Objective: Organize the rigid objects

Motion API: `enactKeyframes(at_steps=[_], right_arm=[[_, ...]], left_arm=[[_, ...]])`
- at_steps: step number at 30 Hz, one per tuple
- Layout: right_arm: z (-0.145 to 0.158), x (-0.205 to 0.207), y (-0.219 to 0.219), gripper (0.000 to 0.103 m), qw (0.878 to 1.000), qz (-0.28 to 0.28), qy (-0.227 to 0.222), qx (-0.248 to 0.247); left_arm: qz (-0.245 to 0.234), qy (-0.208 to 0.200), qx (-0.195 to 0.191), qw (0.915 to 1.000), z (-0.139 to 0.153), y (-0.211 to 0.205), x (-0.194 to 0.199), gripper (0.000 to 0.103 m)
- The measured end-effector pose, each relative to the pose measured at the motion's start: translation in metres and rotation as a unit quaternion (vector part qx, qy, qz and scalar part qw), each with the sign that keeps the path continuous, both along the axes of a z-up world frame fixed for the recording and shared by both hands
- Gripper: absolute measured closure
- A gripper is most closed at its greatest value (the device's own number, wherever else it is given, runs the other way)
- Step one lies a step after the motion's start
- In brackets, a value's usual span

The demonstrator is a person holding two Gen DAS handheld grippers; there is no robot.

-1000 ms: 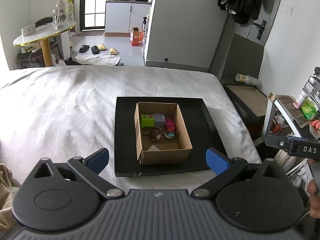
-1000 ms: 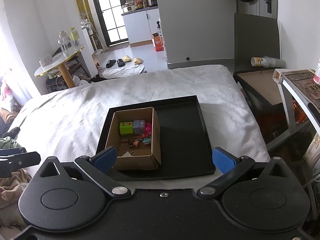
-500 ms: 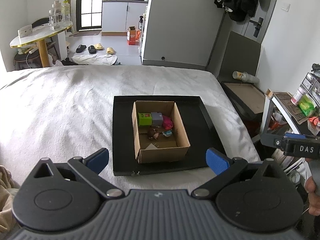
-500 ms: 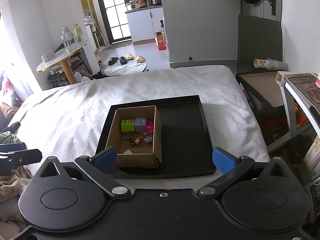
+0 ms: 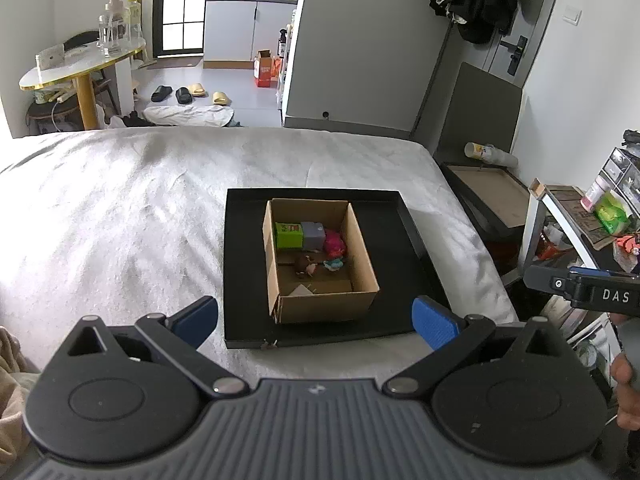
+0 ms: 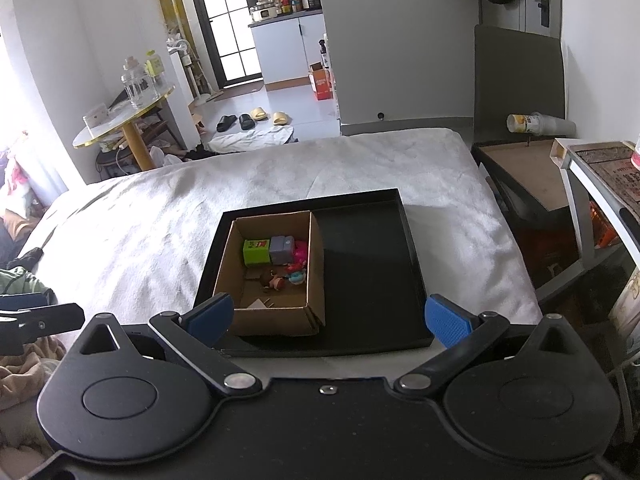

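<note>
I hold my left gripper (image 5: 315, 320) and right gripper (image 6: 327, 319) released, empty, near the black tray (image 5: 404, 240) on the bed (image 5: 120, 216); the cardboard box (image 5: 362, 248) holds the toys (image 5: 300, 235).

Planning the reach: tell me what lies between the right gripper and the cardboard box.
In the right wrist view, only the black tray's near rim lies between the open right gripper and the cardboard box.
</note>
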State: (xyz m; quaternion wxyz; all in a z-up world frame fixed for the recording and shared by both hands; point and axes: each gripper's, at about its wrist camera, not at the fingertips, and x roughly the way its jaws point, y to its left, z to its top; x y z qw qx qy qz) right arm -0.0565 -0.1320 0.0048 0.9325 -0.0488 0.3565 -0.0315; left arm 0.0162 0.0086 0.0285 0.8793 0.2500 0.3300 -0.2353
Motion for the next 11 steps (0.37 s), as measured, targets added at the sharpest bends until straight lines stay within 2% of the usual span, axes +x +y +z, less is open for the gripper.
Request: enactKeyframes(at_steps=[11], right_arm=[[-0.0051,0.0026,-0.0009,0.0,1.0,-0.003,0.007,0.0]], left_arm=[[-0.015,-0.007,0.0,0.9999,-0.0006,-0.0025,-0.0044,0.0]])
